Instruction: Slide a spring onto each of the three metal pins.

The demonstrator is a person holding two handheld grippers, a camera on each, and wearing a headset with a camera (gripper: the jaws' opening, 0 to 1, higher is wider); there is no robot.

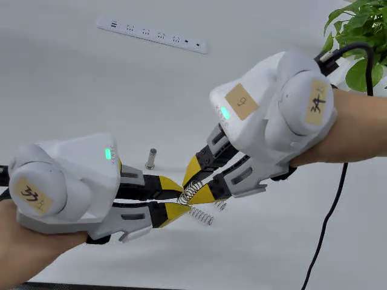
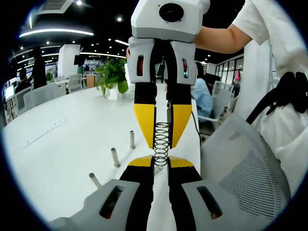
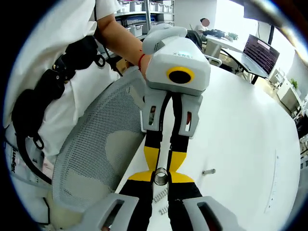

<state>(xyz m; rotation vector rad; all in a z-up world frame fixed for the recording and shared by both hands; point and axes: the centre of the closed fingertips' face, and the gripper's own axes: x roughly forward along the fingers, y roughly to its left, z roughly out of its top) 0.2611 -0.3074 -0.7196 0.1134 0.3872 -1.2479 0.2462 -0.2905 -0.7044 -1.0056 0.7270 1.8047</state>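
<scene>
A small steel spring (image 1: 190, 192) hangs in the air between my two grippers, above the white table (image 1: 72, 90). My right gripper (image 1: 197, 182) reaches in from the upper right and its yellow fingertips pinch one end of the spring (image 3: 160, 176). From the lower left, my left gripper (image 1: 179, 199) has closed its tips on the other end (image 2: 161, 144). Three short metal pins stand upright on the table: (image 2: 132, 139), (image 2: 115, 157), (image 2: 95, 180). One pin (image 1: 151, 158) stands just behind the left gripper. Two loose springs (image 1: 201, 215), (image 1: 221, 205) lie below the grippers.
A white power strip (image 1: 151, 35) lies at the far side of the table. A green plant (image 1: 360, 36) stands at the far right. A black cable (image 1: 329, 217) trails down from the right gripper. A grey mesh chair (image 3: 96, 159) stands by the table's near edge.
</scene>
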